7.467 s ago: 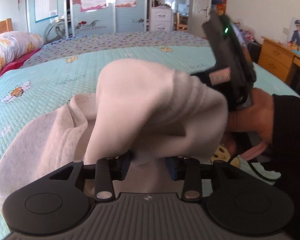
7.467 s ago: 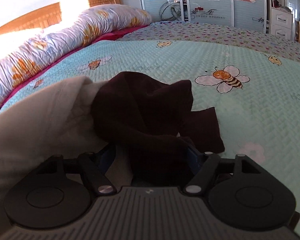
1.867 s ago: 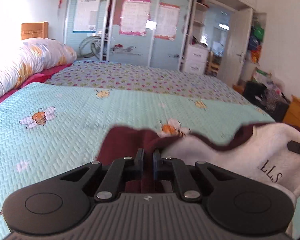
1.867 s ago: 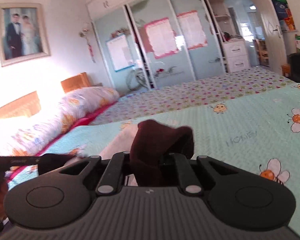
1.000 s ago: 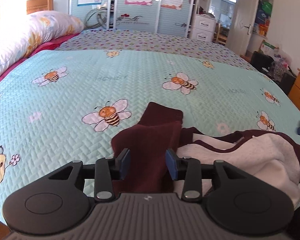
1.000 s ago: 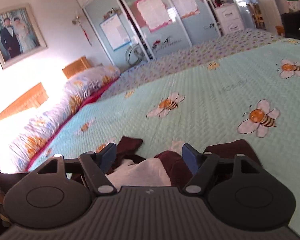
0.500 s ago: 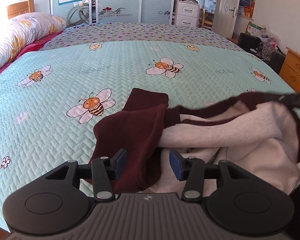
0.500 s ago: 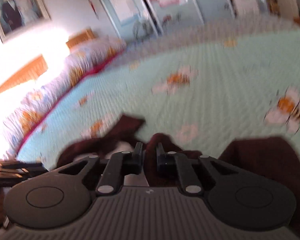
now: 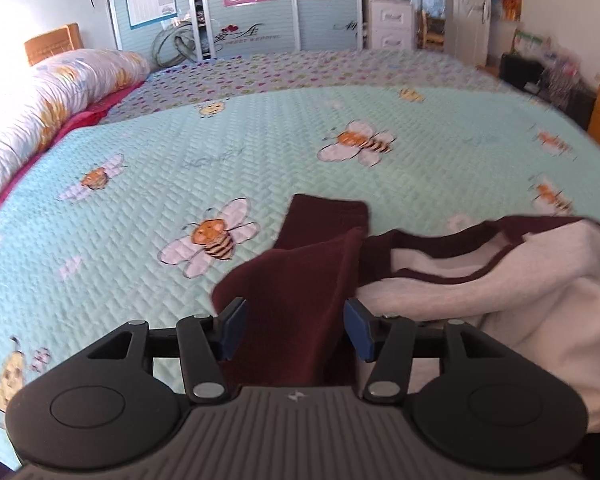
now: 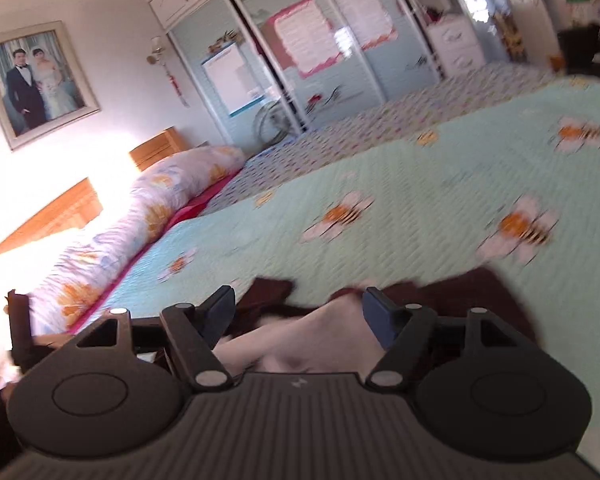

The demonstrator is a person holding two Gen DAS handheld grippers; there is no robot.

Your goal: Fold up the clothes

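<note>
Maroon garment, crumpled w/ pale fleecy lining turned out, lies on the bee-print bedspread at the near bed edge; 1 sleeve points away. Left tool released, fingers wide either side of the sleeve. Right tool, clenched on a maroon fold 0.5 s ago, is now spread open over the lining; right view blurred.

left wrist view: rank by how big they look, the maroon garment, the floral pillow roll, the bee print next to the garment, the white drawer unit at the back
1. maroon garment, though nearness to the camera inflates it
2. floral pillow roll, partly cut off by the frame edge
3. bee print
4. white drawer unit, far away, so its true size is unsure
</note>
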